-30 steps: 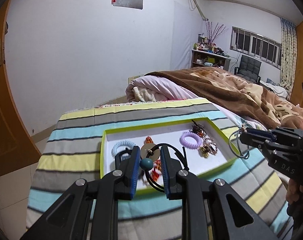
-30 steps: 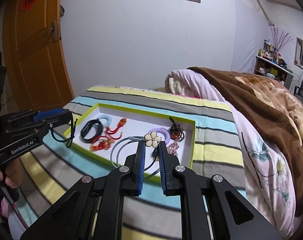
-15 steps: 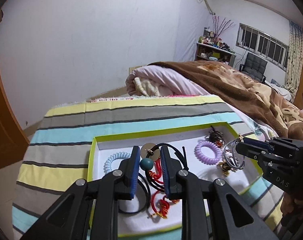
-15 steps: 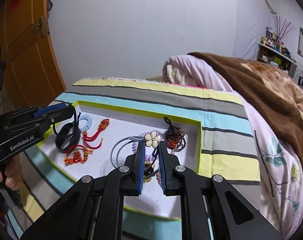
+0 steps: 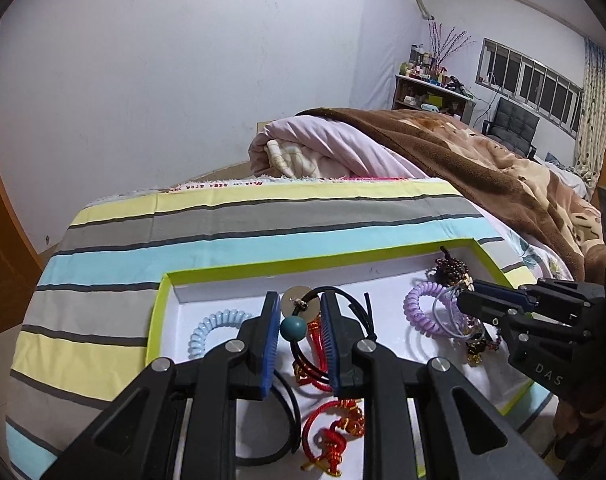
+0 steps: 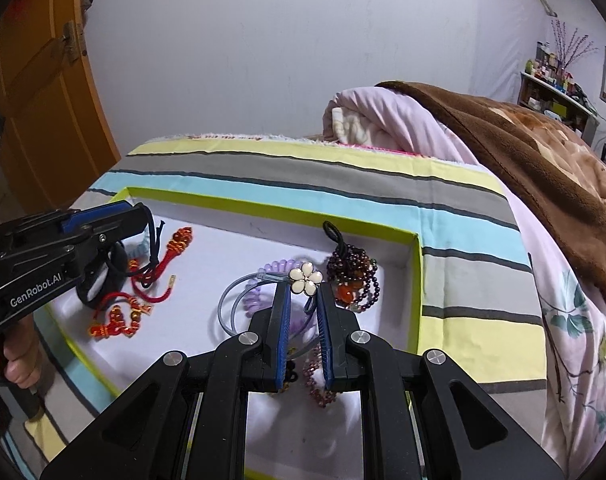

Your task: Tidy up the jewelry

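Observation:
A white tray with a lime-green rim [image 5: 239,271] [image 6: 263,205] lies on the striped bedspread. My left gripper [image 5: 300,304] is shut on a black cord hair tie with a teal bead [image 5: 292,328] and a pale disc, held over the tray's left part. My right gripper [image 6: 305,292] is shut on a grey hair tie with a white flower charm [image 6: 306,278], held over the tray's right part. In the tray lie a light blue coil tie [image 5: 211,326], a purple coil tie [image 5: 417,312], red knotted cords [image 6: 115,320], and a dark bead bracelet [image 6: 353,272].
The striped cloth [image 5: 231,220] covers the bed's end. A rolled pink quilt and brown blanket [image 5: 443,152] lie behind the tray. An orange door [image 6: 43,92] stands at the left. A shelf, chair and window are far back on the right.
Both grippers have moved forward and down over the tray, each keeping hold of its hair tie. The tray now fills more of both views.

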`<act>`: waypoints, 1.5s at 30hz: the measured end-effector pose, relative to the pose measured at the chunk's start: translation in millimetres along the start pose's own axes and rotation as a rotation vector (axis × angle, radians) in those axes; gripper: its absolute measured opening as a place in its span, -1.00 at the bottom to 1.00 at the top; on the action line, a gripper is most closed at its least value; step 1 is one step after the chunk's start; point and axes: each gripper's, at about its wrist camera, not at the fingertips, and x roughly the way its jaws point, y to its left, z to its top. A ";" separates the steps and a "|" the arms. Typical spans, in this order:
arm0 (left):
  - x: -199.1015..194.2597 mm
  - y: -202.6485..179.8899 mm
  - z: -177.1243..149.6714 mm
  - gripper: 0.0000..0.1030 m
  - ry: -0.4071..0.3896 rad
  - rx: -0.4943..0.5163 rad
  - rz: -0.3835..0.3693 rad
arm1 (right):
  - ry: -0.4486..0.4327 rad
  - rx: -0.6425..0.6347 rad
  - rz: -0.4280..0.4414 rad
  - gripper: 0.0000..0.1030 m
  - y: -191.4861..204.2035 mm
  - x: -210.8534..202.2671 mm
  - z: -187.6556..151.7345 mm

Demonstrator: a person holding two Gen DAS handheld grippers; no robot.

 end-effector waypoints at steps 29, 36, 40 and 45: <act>-30.4 -3.6 -9.0 -0.41 -0.014 -0.007 -0.009 | -0.047 0.013 -0.020 -0.53 0.9 -33.9 -7.6; -67.2 -10.3 -18.6 -0.41 -0.058 -0.005 0.007 | -0.096 0.003 -0.027 -0.53 13.5 -72.9 -20.2; -92.0 -15.1 -31.7 -0.41 -0.087 -0.008 0.021 | -0.117 0.007 -0.028 -0.53 21.0 -95.2 -32.4; -121.6 -16.0 -50.3 -0.41 -0.103 -0.033 0.020 | -0.132 0.018 -0.022 -0.53 32.8 -125.8 -55.9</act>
